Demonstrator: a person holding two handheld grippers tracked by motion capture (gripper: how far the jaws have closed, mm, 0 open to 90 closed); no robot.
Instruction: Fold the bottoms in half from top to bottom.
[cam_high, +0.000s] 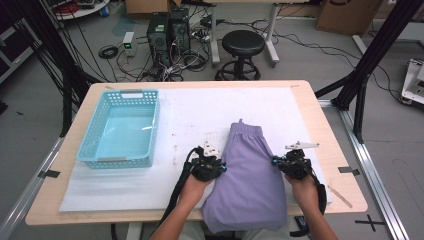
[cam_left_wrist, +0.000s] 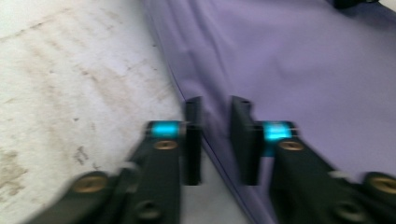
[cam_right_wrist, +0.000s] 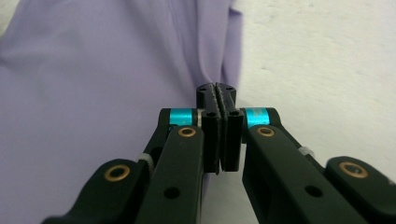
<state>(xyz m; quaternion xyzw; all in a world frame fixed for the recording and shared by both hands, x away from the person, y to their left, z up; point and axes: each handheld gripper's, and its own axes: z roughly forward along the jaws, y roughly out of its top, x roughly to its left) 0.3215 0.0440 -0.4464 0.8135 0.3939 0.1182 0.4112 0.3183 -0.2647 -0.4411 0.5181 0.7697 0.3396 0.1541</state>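
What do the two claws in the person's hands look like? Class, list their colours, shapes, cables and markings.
Both the left claw and the right claw are black, each with two flat rectangular jaws on angled link arms. Bright cyan bands sit beside the jaws, and brass-coloured rivets mark the pivots. In the high view, a pale three-cornered plate tops the right claw, and a black cable trails back from the left claw. The forearms show no sleeves.

Both forearms reach in from the near edge, well apart, each hand wrapped around a gripper held low and pointing inward toward the other. The left gripper (cam_left_wrist: 215, 135) sits left of centre with its jaws parted by a narrow gap, nothing pressed between the pads. The right gripper (cam_right_wrist: 218, 95) sits to the right, level with the left one, its jaws pressed together.
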